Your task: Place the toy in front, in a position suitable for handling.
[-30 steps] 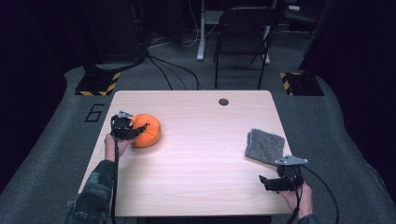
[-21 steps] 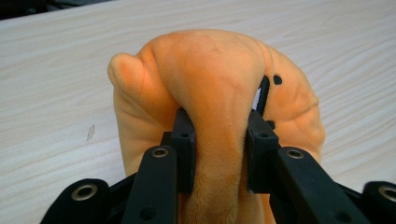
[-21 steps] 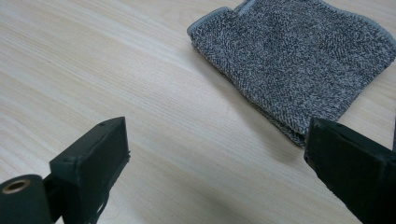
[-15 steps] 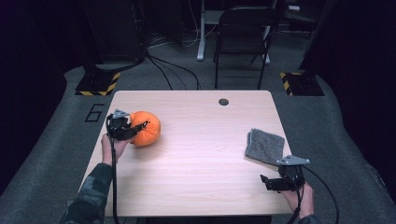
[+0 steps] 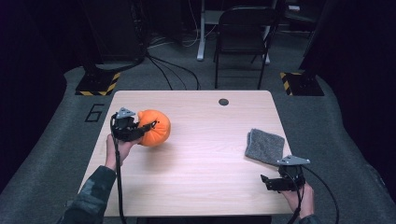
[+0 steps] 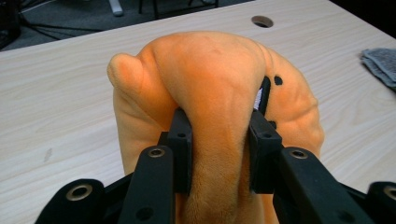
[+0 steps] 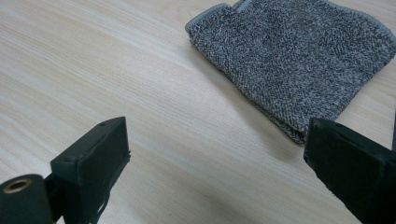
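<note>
I had the left gripper (image 5: 145, 128) clamped on the orange plush pumpkin (image 5: 154, 127), its fingers (image 6: 181, 140) pinching a fold of the soft fabric between them, as the left gripper view confirmed. The pumpkin sat at the left side of the wooden surface (image 5: 201, 158), held just above it with its shadow on the wood below. I kept the right gripper (image 5: 275, 183) near the front right corner of the surface, its fingers (image 7: 100, 149) standing wide apart with nothing between them. The folded grey cloth (image 5: 265, 146) lay flat on the surface just beyond that gripper, well apart from the pumpkin. A folding chair (image 5: 243, 37) stood behind the surface
</note>
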A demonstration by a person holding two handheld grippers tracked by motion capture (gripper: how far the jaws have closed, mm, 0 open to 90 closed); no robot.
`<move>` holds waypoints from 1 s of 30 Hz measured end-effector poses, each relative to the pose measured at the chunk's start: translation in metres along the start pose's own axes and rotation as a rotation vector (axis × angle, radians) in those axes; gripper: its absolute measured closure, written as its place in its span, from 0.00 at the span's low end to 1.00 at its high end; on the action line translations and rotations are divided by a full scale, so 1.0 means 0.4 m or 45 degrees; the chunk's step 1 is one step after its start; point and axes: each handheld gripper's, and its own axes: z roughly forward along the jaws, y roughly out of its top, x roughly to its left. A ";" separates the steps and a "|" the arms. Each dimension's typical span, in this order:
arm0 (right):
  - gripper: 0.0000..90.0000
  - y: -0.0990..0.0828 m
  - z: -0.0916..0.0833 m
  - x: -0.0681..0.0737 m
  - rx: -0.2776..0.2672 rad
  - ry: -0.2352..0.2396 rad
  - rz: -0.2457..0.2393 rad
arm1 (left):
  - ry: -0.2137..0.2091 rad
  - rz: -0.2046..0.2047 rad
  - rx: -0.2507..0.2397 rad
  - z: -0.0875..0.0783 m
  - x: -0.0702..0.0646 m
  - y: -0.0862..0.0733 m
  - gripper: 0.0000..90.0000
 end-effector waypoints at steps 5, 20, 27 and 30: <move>0.07 0.000 -0.001 0.000 -0.001 0.002 0.004 | -0.048 0.013 -0.013 -0.007 -0.043 0.010 0.76; 0.07 0.000 0.001 0.001 0.000 -0.007 0.010 | -0.123 0.027 -0.023 -0.004 -0.142 0.021 0.75; 0.07 -0.001 0.002 0.001 0.004 0.002 -0.002 | -0.128 0.005 -0.038 0.005 -0.183 0.016 0.75; 0.07 -0.001 0.002 0.003 0.008 -0.001 -0.003 | -0.129 0.002 -0.037 0.011 -0.201 0.015 0.74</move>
